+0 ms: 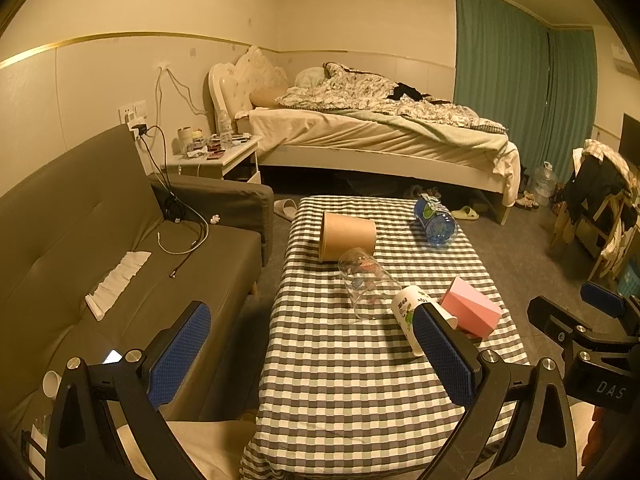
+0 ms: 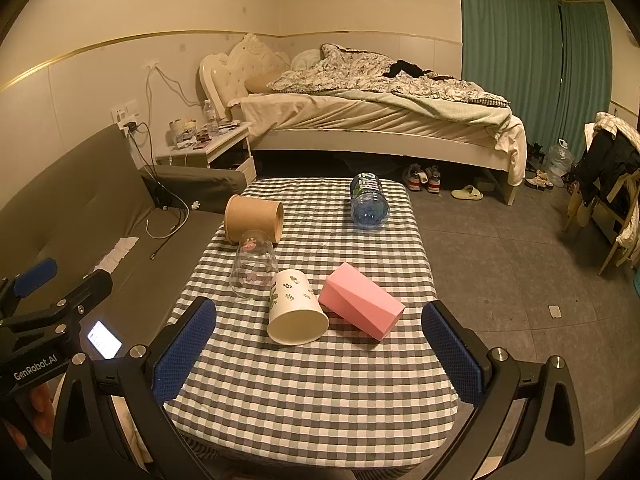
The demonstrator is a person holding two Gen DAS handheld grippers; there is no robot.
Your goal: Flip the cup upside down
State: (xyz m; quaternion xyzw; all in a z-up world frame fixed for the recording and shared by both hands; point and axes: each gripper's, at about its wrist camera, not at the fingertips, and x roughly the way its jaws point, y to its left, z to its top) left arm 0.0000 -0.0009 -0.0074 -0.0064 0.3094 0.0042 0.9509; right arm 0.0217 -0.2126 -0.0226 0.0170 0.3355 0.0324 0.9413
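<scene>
On the checked table [image 2: 320, 380] five things lie on their sides, and the white cup [image 2: 295, 307] is the landmark for all of them: it lies nearest the camera, its mouth facing the right gripper [image 2: 320, 344]. A pink box [image 2: 362, 306] lies just right of the cup and a glass [image 2: 255, 266] just left of it, close enough that contact cannot be ruled out. A brown tub [image 2: 253, 218] lies beyond the glass, and a blue bottle [image 2: 369, 200] lies well behind the cup.

Both claws are released and empty. The right gripper hangs in front of the cup's mouth with its jaws spread wider than the rim. The left gripper [image 1: 312, 356] hangs to the cup's left over the table's near edge; in its view one finger [image 1: 444, 356] hides part of the cup [image 1: 408, 308].

The step in hand looks like the approach, and the right gripper seems best placed for it. Which cup is meant is a guess; the white one is closest. A good grasp would take the wall across its width, near the middle and not at the thin rim, which may buckle. The jaws should slide in between glass and box without nudging either. The cup is light, so a gentle squeeze should do. Lift clear, turn the wrist until the mouth faces down, then set it on bare cloth nearer than the box.
</scene>
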